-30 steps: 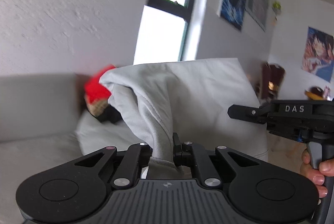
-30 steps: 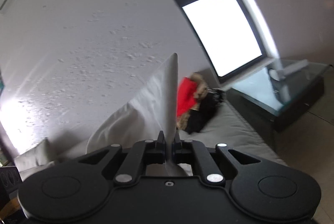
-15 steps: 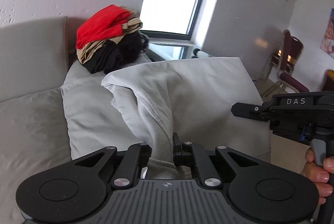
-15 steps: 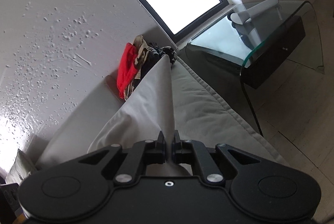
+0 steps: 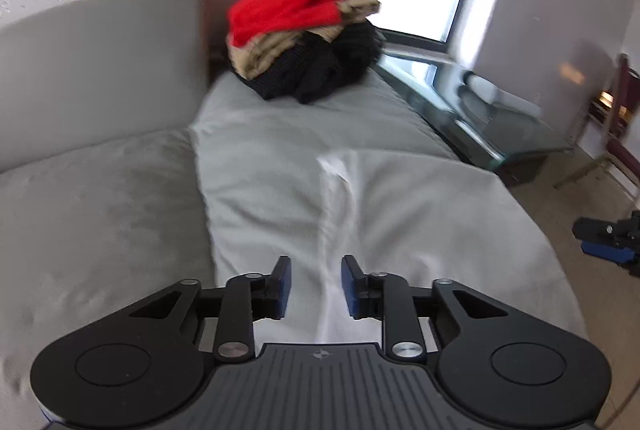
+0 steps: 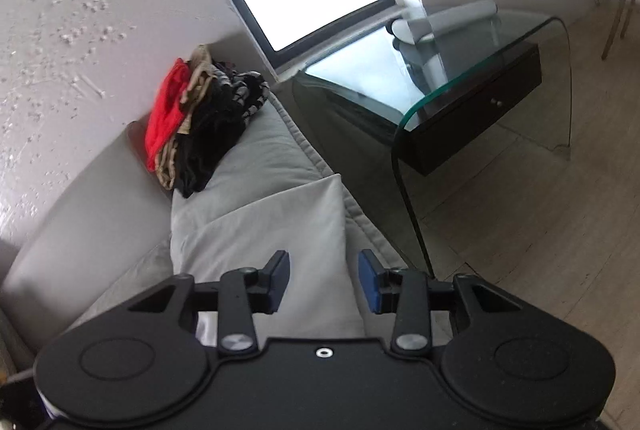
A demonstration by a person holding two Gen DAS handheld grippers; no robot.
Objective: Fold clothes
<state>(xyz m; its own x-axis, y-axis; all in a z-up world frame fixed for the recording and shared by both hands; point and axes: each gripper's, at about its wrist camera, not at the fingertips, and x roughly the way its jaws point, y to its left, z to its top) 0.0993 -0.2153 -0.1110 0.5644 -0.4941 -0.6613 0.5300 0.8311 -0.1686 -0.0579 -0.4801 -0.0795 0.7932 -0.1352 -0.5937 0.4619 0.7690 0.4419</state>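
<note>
A light grey garment lies spread on the sofa seat, with a raised crease running down its middle. My left gripper hovers just over its near edge, jaws opening, the crease lying between the pads without being pressed. In the right wrist view the same grey garment lies flat along the sofa's front edge. My right gripper stands over it with its jaws opening, the cloth below and between them, not pinched. The right gripper's body shows at the far right of the left wrist view.
A pile of red, tan and black clothes sits at the sofa's far end against the backrest. A glass side table with a dark drawer stands right of the sofa. Tiled floor lies beyond.
Both grippers came down from holding the grey garment up in the air. The garment now lies on the sofa, and both pairs of jaws have parted and let it go.
</note>
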